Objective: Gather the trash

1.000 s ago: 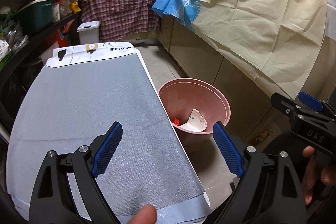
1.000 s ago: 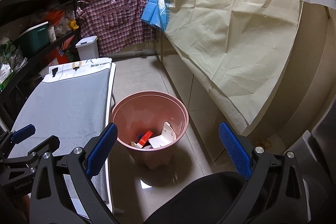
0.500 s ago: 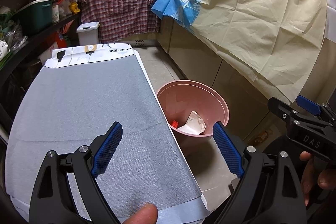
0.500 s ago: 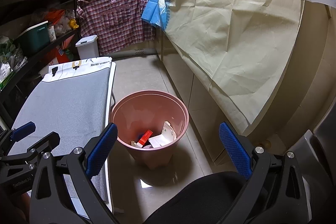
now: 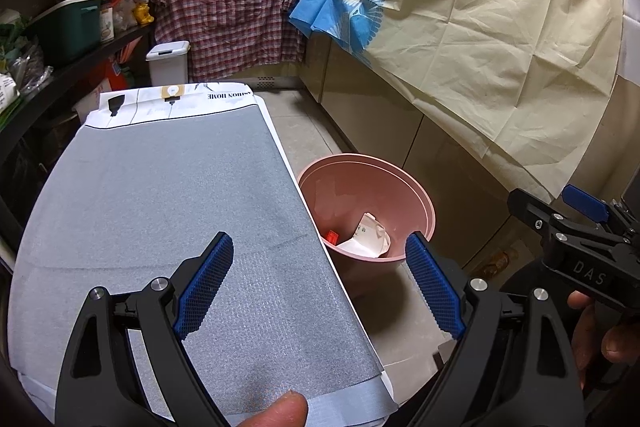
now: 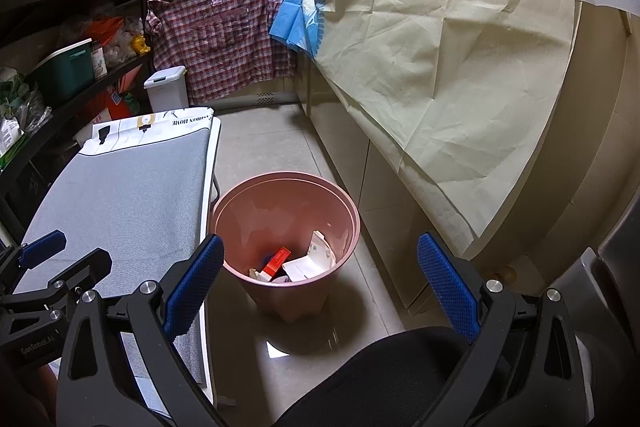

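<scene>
A pink bin (image 5: pixel 416 195) (image 6: pixel 340 199) stands on the tiled floor beside a low table with a grey mat (image 5: pixel 160 195) (image 6: pixel 120 195). Inside the bin lie crumpled white paper (image 5: pixel 370 237) (image 6: pixel 316 259) and a red box (image 6: pixel 277 259) (image 5: pixel 332 237). My left gripper (image 5: pixel 320 283) hovers open above the mat's near right edge, nothing between its blue pads. My right gripper (image 6: pixel 320 287) is open too, held above and short of the bin. It also shows at the right edge of the left wrist view, as the right gripper (image 5: pixel 576 223).
Cabinets draped with a cream cloth (image 6: pixel 460 47) and a blue cloth (image 5: pixel 344 3) line the right side. A plaid shirt (image 5: pixel 224 15) hangs at the back over a small white bin (image 5: pixel 168 63). Dark shelves (image 6: pixel 60 27) stand left. A black chair seat (image 6: pixel 380 379) sits below my right gripper.
Both grippers have drifted slightly; the bin sits a little further left in the left wrist view. Both stay open and empty.
</scene>
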Available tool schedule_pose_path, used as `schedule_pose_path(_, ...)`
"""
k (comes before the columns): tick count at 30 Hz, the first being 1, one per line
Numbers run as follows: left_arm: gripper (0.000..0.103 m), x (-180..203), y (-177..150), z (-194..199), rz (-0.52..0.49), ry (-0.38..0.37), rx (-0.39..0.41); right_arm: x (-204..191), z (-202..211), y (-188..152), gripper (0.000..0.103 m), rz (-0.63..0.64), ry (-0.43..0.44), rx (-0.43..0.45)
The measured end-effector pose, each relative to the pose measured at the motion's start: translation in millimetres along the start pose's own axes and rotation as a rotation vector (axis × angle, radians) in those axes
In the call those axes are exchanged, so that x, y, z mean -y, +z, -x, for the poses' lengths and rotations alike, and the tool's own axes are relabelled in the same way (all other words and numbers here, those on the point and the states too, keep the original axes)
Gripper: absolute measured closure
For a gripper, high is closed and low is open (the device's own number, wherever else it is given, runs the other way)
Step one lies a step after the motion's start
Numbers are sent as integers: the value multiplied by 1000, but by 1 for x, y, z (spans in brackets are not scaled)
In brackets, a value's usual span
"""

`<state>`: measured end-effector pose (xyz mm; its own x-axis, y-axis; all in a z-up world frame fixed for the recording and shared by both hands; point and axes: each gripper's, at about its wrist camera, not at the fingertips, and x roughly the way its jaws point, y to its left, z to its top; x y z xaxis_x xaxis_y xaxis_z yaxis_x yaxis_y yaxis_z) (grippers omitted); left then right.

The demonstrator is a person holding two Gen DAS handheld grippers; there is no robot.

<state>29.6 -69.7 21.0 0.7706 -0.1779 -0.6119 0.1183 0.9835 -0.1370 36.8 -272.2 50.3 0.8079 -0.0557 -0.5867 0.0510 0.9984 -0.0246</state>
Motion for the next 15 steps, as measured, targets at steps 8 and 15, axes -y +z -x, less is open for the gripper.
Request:
schedule_pose_path(8, 18, -1, 0, 0, 2, 0, 0, 0, 0, 0, 7, 0, 0, 0)
schedule_pose_path(15, 18, -1, 1, 2, -6, 2, 5, 0, 0, 0, 7, 0, -1, 0)
